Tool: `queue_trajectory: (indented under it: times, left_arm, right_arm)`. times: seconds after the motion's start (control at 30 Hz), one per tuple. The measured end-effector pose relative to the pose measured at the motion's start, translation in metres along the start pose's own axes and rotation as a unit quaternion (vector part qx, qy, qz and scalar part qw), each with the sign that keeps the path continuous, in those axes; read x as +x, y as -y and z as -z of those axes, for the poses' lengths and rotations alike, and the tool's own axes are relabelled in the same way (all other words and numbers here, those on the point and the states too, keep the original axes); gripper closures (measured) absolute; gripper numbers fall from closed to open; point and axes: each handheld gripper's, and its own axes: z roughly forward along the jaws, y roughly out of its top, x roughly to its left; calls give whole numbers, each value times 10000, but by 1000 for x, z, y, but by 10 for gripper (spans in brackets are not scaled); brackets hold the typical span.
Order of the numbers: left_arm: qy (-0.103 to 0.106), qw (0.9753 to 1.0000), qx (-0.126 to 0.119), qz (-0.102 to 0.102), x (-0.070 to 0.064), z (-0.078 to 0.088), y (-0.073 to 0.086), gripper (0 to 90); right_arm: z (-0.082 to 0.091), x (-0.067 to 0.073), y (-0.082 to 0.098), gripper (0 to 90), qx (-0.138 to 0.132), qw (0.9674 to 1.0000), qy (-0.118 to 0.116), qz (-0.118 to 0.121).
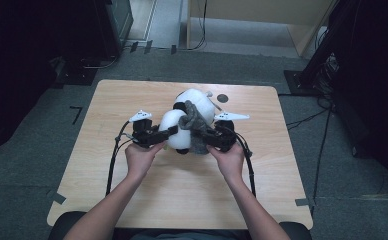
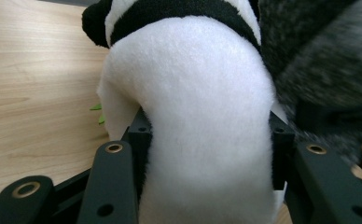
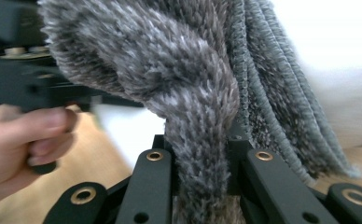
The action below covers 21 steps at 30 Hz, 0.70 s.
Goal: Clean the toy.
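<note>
A black-and-white plush panda [image 1: 194,107] lies in the middle of the wooden table [image 1: 132,100]. My left gripper [image 1: 169,132] is shut on the panda's white body [image 2: 202,116], which bulges between both black jaws. A grey fuzzy knitted scarf [image 1: 194,127] drapes over the panda. My right gripper [image 1: 204,135] is shut on a fold of that scarf [image 3: 200,154], its jaws pinching the fur tightly. In the right gripper view, the hand on the left gripper [image 3: 20,140] shows at the left, and the panda's white fur [image 3: 337,60] lies behind the scarf.
A small dark round mark [image 1: 223,98] sits on the table behind the panda. Bare wood spreads left, right and in front of the hands. Cables trail from both grippers toward the near edge. Something small and green [image 2: 97,114] peeks out beside the panda.
</note>
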Motion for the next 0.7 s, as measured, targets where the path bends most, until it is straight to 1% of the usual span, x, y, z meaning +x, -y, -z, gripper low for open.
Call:
queue_trajectory:
  times: [0.03, 0.1, 0.13, 0.17, 0.23, 0.27, 0.3, 0.37, 0.47, 0.5, 0.57, 0.67, 0.7]
  left_arm:
    - [-7, 10000, -2, -8, 0, 0, 0, 521]
    - [-21, 10000, -22, 1, -1, 0, 0, 520]
    - [-10, 10000, -20, 22, -1, 0, 0, 520]
    - [7, 10000, -38, 47, -1, 0, -1, 520]
    - [14, 10000, -71, 59, -2, 1, -1, 520]
    - [5, 9999, -80, 60, -2, 2, -2, 520]
    - [7, 9999, -88, 76, -2, 3, -2, 520]
    - [-1, 9998, -95, 167, 0, 3, -3, 520]
    - [-76, 9998, -48, 177, 0, 2, -2, 521]
    - [-62, 9998, -29, 210, 2, 2, -2, 521]
    - [-24, 9994, -50, 341, 4, 2, -2, 522]
    - [69, 9984, -136, 536, 7, 3, -3, 521]
    - [80, 9985, -148, 529, 7, 4, -3, 521]
  right_arm:
    - [-2, 5, 0, 792, 57, 9999, -27, 97]
    - [-8, 16, 0, 792, 136, 9993, 1, 337]
    - [-10, 21, 1, 792, 161, 9990, -35, 411]
    - [-13, 25, 2, 791, 189, 9988, -119, 430]
    - [-19, 33, 5, 791, 188, 9981, -196, 559]
    - [-21, 37, 7, 792, 174, 9976, -210, 641]
    - [-23, 41, 8, 792, 149, 9971, -169, 723]
    - [-26, 44, 11, 793, 68, 9966, -162, 804]
    - [-32, 45, 18, 795, 53, 9956, -179, 915]
    - [-35, 46, 21, 795, 66, 9953, -192, 945]
    - [-39, 49, 25, 796, 81, 9946, -197, 1020]
    - [-44, 53, 29, 797, 155, 9923, -187, 1212]
    - [-48, 55, 31, 798, 225, 9906, -177, 1336]
